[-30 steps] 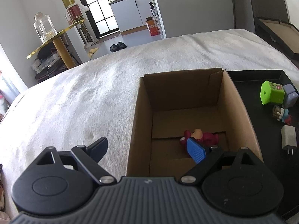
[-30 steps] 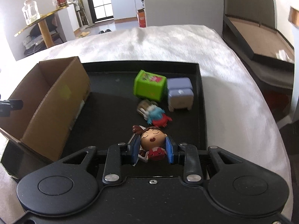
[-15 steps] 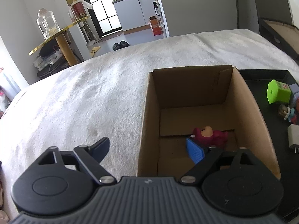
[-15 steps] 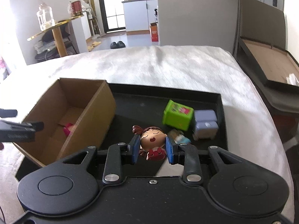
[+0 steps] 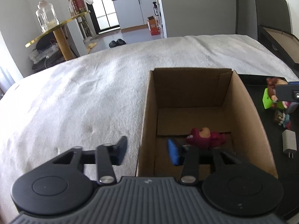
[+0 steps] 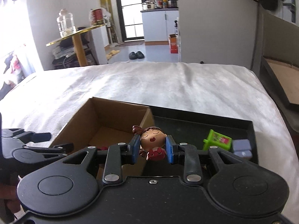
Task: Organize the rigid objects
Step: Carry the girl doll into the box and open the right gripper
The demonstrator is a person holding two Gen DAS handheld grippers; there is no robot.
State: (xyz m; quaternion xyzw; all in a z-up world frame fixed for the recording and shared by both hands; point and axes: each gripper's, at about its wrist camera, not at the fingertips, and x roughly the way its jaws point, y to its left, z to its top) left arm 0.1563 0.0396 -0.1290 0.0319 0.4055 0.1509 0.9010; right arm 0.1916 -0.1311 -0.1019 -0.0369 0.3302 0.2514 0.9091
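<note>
Pinching a doll figurine [image 6: 152, 143] by its head, your right gripper [image 6: 152, 147] holds it above the cardboard box [image 6: 104, 119]'s right wall; your left gripper [image 5: 147, 152] straddles the near-left wall, jaws closing on it, pink toy [image 5: 205, 137] inside

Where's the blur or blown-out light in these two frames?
Left wrist: the left tool fingers are motion-smeared as they close, with the box wall between them; the doorway is bright. Right wrist: the window at left is blown out; the doll is sharp; fisheye bends the bed edge.
</note>
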